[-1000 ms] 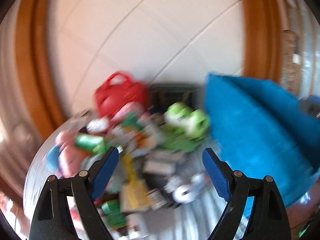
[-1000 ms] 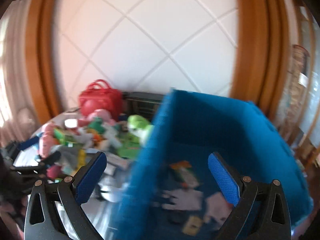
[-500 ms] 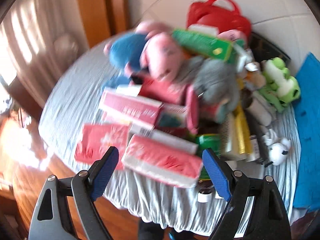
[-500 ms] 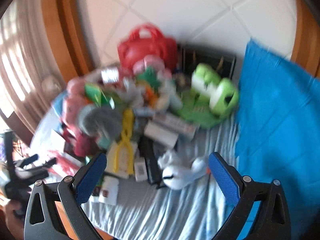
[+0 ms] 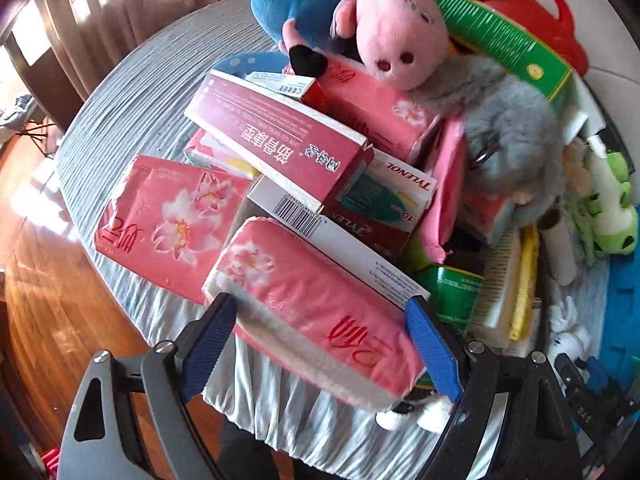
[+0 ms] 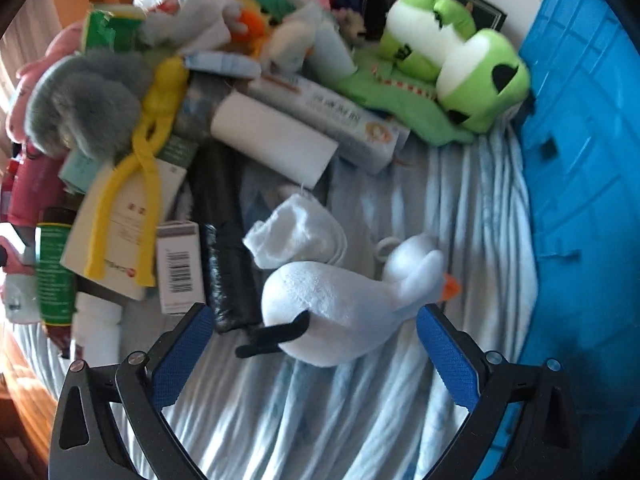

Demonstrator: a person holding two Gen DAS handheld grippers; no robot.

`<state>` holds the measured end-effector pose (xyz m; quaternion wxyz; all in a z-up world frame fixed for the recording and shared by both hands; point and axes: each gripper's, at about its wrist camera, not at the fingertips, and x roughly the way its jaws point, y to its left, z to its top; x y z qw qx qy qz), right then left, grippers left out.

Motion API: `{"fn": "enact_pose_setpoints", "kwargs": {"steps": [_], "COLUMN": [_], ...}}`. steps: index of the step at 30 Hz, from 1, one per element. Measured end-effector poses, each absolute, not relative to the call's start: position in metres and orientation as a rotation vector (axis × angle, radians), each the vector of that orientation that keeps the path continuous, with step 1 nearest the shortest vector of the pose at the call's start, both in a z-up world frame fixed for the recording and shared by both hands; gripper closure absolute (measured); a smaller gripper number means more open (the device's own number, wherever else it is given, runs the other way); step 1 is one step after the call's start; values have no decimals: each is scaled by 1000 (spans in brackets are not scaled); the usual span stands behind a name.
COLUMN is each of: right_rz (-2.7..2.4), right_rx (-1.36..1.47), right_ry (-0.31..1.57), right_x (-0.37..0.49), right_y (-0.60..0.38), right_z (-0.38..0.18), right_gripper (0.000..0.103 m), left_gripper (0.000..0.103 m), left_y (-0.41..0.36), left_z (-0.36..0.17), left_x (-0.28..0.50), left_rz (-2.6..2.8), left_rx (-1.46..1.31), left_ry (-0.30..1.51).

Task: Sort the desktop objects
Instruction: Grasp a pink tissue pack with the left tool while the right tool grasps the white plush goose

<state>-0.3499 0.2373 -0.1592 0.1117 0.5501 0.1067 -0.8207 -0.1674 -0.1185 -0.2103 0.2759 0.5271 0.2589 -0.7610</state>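
Observation:
My left gripper (image 5: 320, 344) is open, its blue fingers on either side of a pink tissue pack (image 5: 316, 312) at the table's near edge, not closed on it. A second pink tissue pack (image 5: 172, 224) lies to its left. My right gripper (image 6: 312, 348) is open around a white plush goose (image 6: 344, 300) lying on the striped cloth. A blue bin (image 6: 580, 160) stands to the right of the goose.
A heap covers the table: a magenta carton (image 5: 276, 140), a pink plush pig (image 5: 392, 32), a grey plush (image 5: 508, 128), a red bag (image 5: 520, 8), a green frog plush (image 6: 452, 64), yellow tongs (image 6: 136, 168), a white roll (image 6: 276, 140). Wooden floor (image 5: 36, 300) lies below the left edge.
Both grippers have tilted down and moved in close to the table. The left now straddles the tissue pack, the right the white goose. Both stayed open.

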Motion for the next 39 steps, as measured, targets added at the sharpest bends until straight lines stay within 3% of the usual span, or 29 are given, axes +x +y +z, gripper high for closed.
{"fn": "enact_pose_setpoints", "kwargs": {"steps": [3,5,9,13,15,17,21,24,39], "right_rz": [-2406,-2380,-2373,-2359,-2369,-2370,-2378,-2397,-2513], "right_rx": [1630,1662,1649,1652,1649,1656,1663,1656,1399], "right_ry": [319,308,279,284,329,359,345,328,191], "right_x": [-354,-355,-354,-359,-358,-356,-351,-348,-326], "right_y": [240,243,250,246,242,240,246,246,236], "right_z": [-169,-174,-174,-181,-183,-184,-186,-183,-95], "right_gripper": [2,28,27,13,14,22,22,31,32], "left_gripper": [17,17,17,13,17,17,17,29,50], "left_y": [-110,-105,-106,-110,-106,-103,-104,-99,-85], "left_z": [-212,-211,-223,-240,-238,-238,-245,-235,-158], "left_x": [-173,-169,-155,-154,-152,-148,-137,-135,-135], "left_rz": [-2038,-2042,-2001,-1979,-2013,-2037,-2046,-2095,-2377], "left_rx": [1438,1462,1496,1496,1506,1524,1521,1507,1314], "left_ry": [616,611,705,759,730,727,800,758,530]}}
